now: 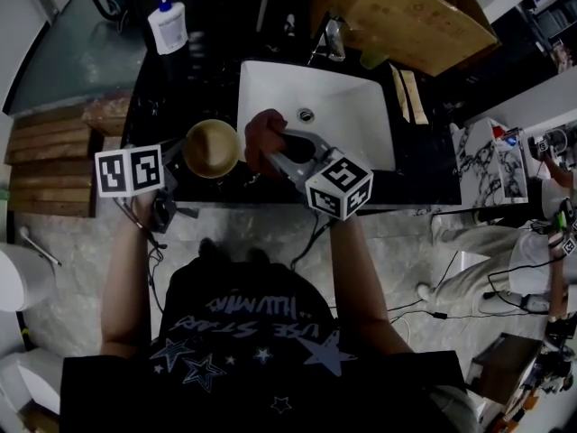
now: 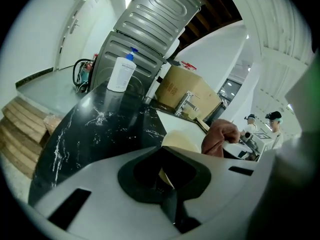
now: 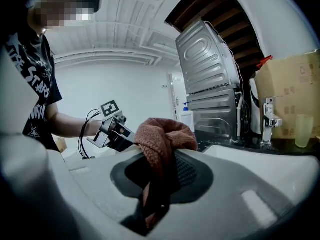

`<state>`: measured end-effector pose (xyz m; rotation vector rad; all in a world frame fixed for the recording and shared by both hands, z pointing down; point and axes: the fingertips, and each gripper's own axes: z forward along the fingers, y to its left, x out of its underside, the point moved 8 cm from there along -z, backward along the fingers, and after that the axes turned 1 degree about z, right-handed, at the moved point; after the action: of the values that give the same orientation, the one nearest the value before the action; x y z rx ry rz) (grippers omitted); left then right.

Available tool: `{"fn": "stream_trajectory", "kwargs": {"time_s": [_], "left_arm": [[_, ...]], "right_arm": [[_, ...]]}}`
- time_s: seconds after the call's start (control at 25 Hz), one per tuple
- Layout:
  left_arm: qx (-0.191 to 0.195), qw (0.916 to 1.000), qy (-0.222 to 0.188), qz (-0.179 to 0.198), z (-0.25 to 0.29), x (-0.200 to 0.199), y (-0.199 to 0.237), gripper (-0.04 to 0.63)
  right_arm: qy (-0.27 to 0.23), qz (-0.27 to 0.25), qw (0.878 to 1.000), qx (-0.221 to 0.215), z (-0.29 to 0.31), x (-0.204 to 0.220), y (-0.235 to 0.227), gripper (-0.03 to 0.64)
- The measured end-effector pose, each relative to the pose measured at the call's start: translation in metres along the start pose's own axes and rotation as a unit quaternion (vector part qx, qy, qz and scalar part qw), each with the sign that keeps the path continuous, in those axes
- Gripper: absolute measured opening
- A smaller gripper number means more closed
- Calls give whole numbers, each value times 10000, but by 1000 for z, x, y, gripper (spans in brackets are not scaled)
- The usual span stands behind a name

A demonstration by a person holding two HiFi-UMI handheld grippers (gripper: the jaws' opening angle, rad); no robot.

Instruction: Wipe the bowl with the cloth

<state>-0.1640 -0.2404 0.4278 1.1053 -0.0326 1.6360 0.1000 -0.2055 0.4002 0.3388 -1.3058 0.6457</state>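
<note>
Two closed tongs: left tongs (image 2: 167, 184) on bowl (image 2: 180, 141) rim, right tongs (image 3: 159, 199) on cloth (image 3: 165, 134).

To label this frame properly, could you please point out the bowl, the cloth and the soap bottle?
bowl (image 1: 212, 149): head view, middle of its inside.
cloth (image 3: 165, 133): right gripper view, bunched top fold.
soap bottle (image 1: 169, 27): head view, white body below the blue pump.

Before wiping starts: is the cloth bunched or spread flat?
Bunched: the reddish-brown cloth bulges in a wad from the right gripper, whose jaws pinch it.
</note>
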Motion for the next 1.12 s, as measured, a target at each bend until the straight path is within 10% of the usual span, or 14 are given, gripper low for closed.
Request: {"fn": "stream_trajectory", "kwargs": {"time_s": [1.12], "left_arm": [[-499,9974,-515,62,-7,-3,12,12]], "right_arm": [[21,37,10000,-55,3,2,1,74]]}}
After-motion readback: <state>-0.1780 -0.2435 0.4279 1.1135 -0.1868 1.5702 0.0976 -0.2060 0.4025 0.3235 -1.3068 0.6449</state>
